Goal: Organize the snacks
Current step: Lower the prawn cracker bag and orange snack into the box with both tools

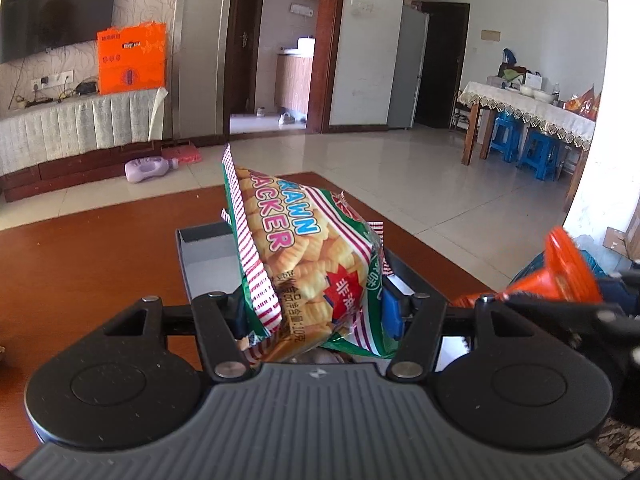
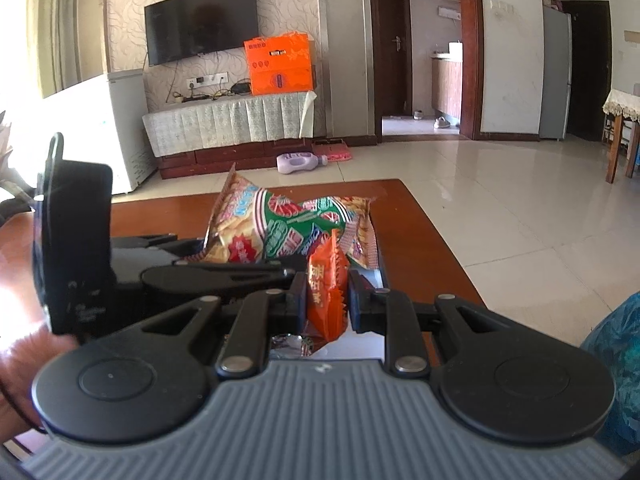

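Left gripper (image 1: 316, 312) is clamping the prawn cracker bag (image 1: 304, 256) over the tray (image 1: 208, 256), right gripper (image 2: 325, 304) is pinching an orange packet (image 2: 326, 296).

Wall television (image 2: 201, 22), orange box (image 2: 279, 63), purple bottle (image 2: 300, 162)

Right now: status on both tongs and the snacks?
Left tongs shut on prawn cracker bag, above the grey box. Right tongs shut on orange packet. Nothing blocking.
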### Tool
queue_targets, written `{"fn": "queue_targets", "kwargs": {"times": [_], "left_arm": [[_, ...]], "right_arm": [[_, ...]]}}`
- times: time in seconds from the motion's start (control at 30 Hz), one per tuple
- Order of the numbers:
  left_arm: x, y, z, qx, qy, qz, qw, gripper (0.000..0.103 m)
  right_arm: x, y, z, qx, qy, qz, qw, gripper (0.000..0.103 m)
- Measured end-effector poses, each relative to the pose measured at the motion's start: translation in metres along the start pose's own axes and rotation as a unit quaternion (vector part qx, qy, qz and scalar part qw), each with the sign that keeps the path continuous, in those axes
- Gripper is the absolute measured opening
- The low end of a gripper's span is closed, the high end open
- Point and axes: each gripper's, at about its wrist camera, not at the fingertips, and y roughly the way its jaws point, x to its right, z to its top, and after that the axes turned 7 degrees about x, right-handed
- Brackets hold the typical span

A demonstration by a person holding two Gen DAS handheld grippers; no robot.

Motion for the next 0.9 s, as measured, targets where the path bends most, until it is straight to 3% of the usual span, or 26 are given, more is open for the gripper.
{"fn": "queue_targets", "kwargs": {"times": [0.43,0.7,0.9], "left_arm": [[-0.016,0.035,0.001,-0.031,-0.009,0.009,0.9994,0.075],[-0.024,0.023,-0.002,-0.028,0.004,-0.003,0.9996,0.082],[-0.033,-0.002,0.001,0.0,-0.008,0.006,0.9999,0.082]], "right_arm": [[0.0,0.008,-0.004,-0.022,-0.01,-0.001,1.0,0.023],[-0.001,0.011,-0.007,-0.032,-0.012,0.001,0.999,0.023],[0.002,0.017,-0.012,-0.049,-0.009,-0.001,0.999,0.023]]}}
